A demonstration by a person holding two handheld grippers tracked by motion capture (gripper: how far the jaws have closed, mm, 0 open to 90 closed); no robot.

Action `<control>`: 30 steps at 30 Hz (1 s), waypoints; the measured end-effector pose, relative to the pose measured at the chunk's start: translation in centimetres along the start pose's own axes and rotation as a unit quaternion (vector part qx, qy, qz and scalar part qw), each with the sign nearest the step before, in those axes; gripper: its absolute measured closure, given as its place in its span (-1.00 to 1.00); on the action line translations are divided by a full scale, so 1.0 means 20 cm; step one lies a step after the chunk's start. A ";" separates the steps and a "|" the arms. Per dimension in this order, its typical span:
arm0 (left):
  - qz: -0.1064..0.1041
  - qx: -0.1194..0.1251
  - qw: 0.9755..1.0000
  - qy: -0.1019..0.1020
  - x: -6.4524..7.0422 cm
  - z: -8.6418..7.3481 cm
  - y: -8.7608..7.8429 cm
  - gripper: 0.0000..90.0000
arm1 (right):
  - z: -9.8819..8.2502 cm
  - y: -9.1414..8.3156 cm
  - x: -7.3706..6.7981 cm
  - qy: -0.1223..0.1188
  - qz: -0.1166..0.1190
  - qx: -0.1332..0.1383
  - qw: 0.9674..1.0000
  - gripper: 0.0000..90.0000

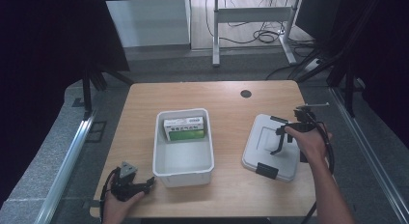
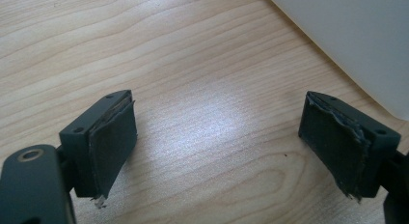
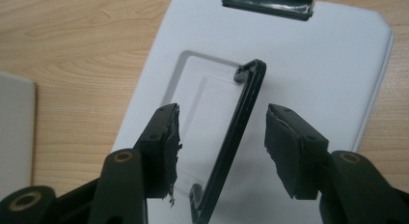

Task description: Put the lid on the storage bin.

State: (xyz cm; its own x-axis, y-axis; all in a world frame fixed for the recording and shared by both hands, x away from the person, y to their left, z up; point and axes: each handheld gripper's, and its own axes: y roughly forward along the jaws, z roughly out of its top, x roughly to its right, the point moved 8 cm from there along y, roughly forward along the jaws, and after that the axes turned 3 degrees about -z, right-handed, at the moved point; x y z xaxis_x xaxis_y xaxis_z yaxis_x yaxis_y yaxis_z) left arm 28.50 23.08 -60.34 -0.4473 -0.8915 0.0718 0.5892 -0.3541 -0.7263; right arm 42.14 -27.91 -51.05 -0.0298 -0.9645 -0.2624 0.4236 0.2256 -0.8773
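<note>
— Wooden table (image 1: 226, 96): what is lying on it?
— One white bin (image 1: 184, 147) holding one green box (image 1: 184, 129); one lid (image 1: 271, 147), right.
— Grippers?
— Two: right gripper (image 3: 219, 142) is straddling the lid's black handle (image 3: 241, 118), pads clear; left gripper (image 2: 217, 147) is gaping, empty.

The bin (image 1: 184, 161) stands at the middle of the table (image 1: 226, 96); a box (image 1: 184, 129) lies in it, and the lid (image 1: 270, 156) lies right of the bin.

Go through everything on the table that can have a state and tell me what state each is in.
White bin: uncovered, holding one box.
Green and white box: lying flat at the bin's far end.
Lid: off the bin, flat on the table, handle raised.
Right tool: open, jaws either side of the handle, not gripping.
Left tool: open, holding nothing.
</note>
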 end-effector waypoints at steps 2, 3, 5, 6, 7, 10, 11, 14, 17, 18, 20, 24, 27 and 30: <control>0.000 0.000 1.000 0.000 0.00 0.00 0.00 -0.71 | -0.01 0.02 0.01 0.000 -0.007 -0.009 1.000 0.06; 0.000 0.000 1.000 0.000 0.00 0.00 0.00 -0.71 | -0.01 0.02 0.01 0.000 -0.007 -0.009 1.000 0.06; 0.000 0.000 1.000 0.000 0.00 0.00 0.00 -0.71 | -0.01 0.03 0.01 0.002 -0.008 -0.011 1.000 0.09; 0.000 0.000 1.000 0.000 0.00 0.00 0.00 -0.71 | -0.01 0.04 0.01 0.005 -0.009 -0.016 1.000 0.14; 0.000 0.000 1.000 0.000 0.00 0.00 0.00 -0.71 | -0.01 0.04 0.01 0.005 -0.009 -0.016 1.000 0.14; 0.000 0.000 1.000 0.000 0.00 0.00 0.00 -0.71 | -0.02 0.06 0.01 0.006 -0.015 -0.025 1.000 0.22; 0.000 0.000 1.000 0.000 0.00 0.00 0.00 -0.71 | -0.02 0.06 0.01 0.006 -0.015 -0.025 1.000 0.22; 0.000 0.000 1.000 0.000 0.00 0.00 0.00 -0.71 | -0.02 0.07 0.01 0.016 -0.017 -0.031 0.999 0.30; 0.000 0.000 1.000 0.000 0.00 0.00 0.00 -0.71 | -0.02 0.08 0.01 0.021 -0.018 -0.038 0.999 0.35; 0.000 0.000 1.000 0.000 0.00 0.00 0.00 -0.71 | -0.02 0.09 0.01 0.023 -0.018 -0.039 0.999 0.37; 0.000 0.000 1.000 0.000 0.00 0.00 0.00 -0.71 | -0.02 0.09 0.01 0.026 -0.019 -0.044 0.999 0.44; 0.000 0.000 1.000 0.000 0.00 0.00 0.00 -0.71 | -0.03 0.10 0.02 0.039 -0.025 -0.055 0.997 0.58; -0.001 0.000 1.000 0.000 0.00 0.00 0.00 -0.71 | -0.03 0.11 0.01 0.050 -0.024 -0.061 0.997 0.63; -0.001 0.000 1.000 0.001 0.00 0.00 0.00 -0.70 | -0.03 0.11 0.01 0.073 -0.014 -0.068 0.995 0.69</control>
State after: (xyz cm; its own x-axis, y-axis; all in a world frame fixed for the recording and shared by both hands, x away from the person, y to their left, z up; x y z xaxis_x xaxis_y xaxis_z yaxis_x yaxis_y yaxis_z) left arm 28.45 23.08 -60.34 -0.4505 -0.8899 0.0719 0.5880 -0.3564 -0.7261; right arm 42.51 -27.51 -53.30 -0.1760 -0.9426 -0.2837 0.2949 0.2244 -0.9288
